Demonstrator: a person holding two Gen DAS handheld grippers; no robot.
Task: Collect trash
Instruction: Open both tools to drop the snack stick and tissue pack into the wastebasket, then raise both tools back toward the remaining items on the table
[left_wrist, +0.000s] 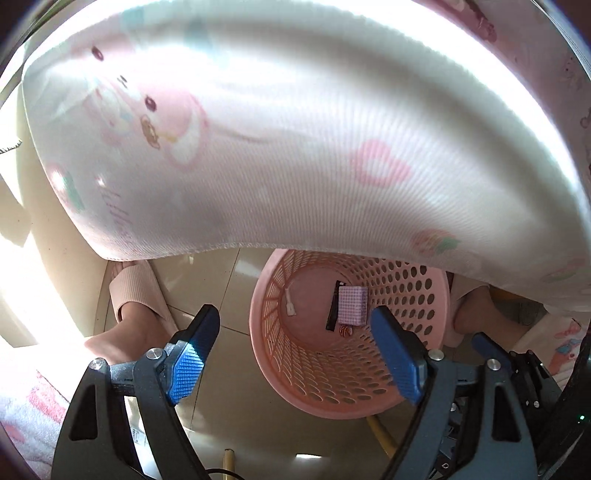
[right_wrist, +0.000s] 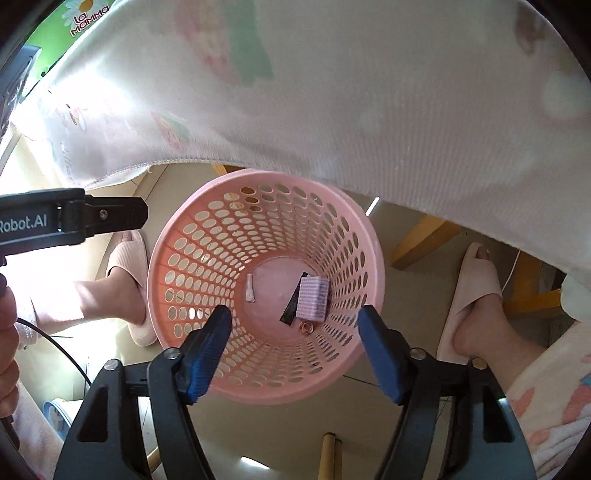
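you could read "la mamma" (right_wrist: 89, 19) on a green package at the top left of the right wrist view, and "robot.ai" (right_wrist: 23, 223) in white on the black body of your left claw tool where it reached in from the left. faint cursive print ran along the hanging cloth (left_wrist: 295, 147), too blurred to read.

your left claw (left_wrist: 295, 350) was spread wide with nothing between its blue pads, hanging over the near-left rim of the pink perforated basket (left_wrist: 439, 295). your right claw (right_wrist: 293, 350) was also spread and empty, pointing down into the basket's mouth.

the trash lay on the basket floor: a lilac checked packet (right_wrist: 314, 302) resting on a black strip (right_wrist: 293, 306), a small white piece (right_wrist: 250, 290) apart to the left, a small reddish bit (right_wrist: 306, 326) just below.

the cloth's hem overhung the basket's far rim, leaving the near side open. a slippered foot (right_wrist: 476, 295) stood on the tiled floor (left_wrist: 207, 273) on either side of the basket.
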